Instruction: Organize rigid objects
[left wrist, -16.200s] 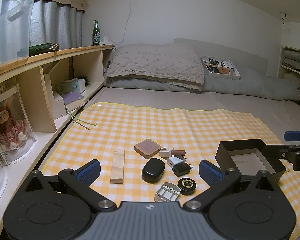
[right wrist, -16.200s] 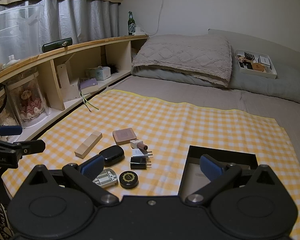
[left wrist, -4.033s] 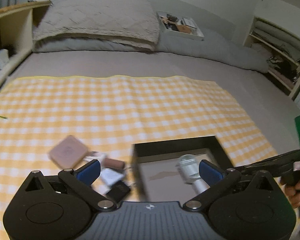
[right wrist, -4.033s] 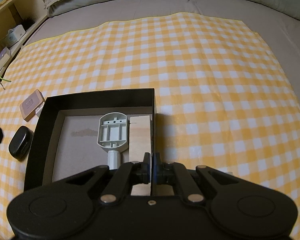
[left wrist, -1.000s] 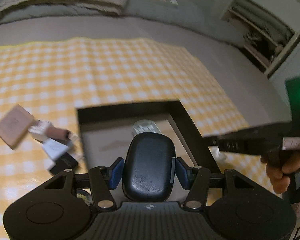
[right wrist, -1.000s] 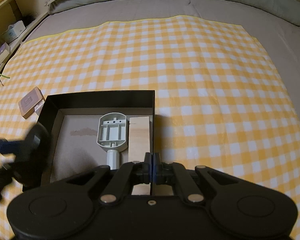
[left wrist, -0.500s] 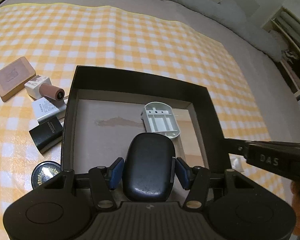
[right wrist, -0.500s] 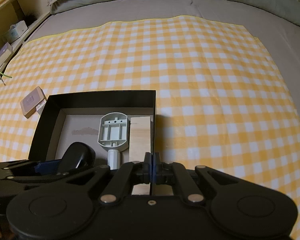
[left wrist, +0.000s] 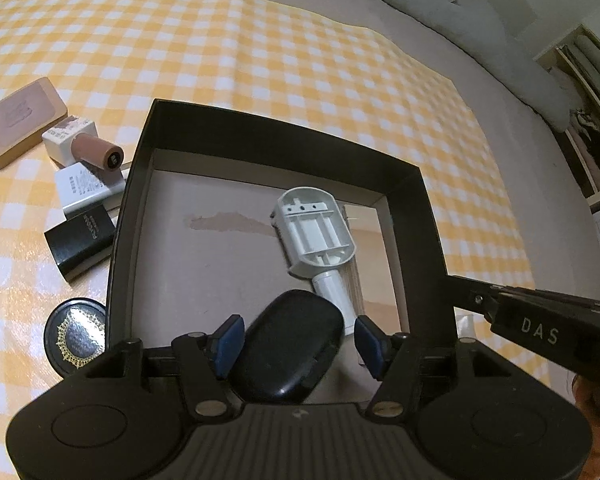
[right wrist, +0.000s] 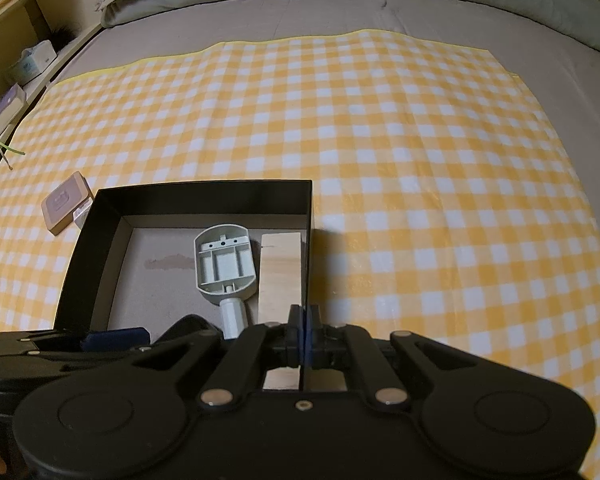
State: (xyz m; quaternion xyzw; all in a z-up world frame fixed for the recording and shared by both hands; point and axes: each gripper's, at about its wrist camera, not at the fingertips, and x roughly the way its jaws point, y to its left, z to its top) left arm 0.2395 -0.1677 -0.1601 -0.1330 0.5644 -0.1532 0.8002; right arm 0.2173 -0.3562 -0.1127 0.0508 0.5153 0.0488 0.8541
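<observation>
A black open box lies on the yellow checked cloth. In it lie a white plastic holder and a wooden block. My left gripper is open over the box's near edge. The black oval case rests tilted between its blue pads, apart from the right pad. My right gripper is shut on the box's right wall. It also shows at the right in the left wrist view.
Left of the box lie a pink-topped square block, a nail polish bottle, a white charger, a black charger and a round black tin. Pillows and shelves lie beyond the cloth.
My left gripper has opened and the black oval case has tipped loose between the pads inside the box. My right gripper has stayed shut on the box wall.
</observation>
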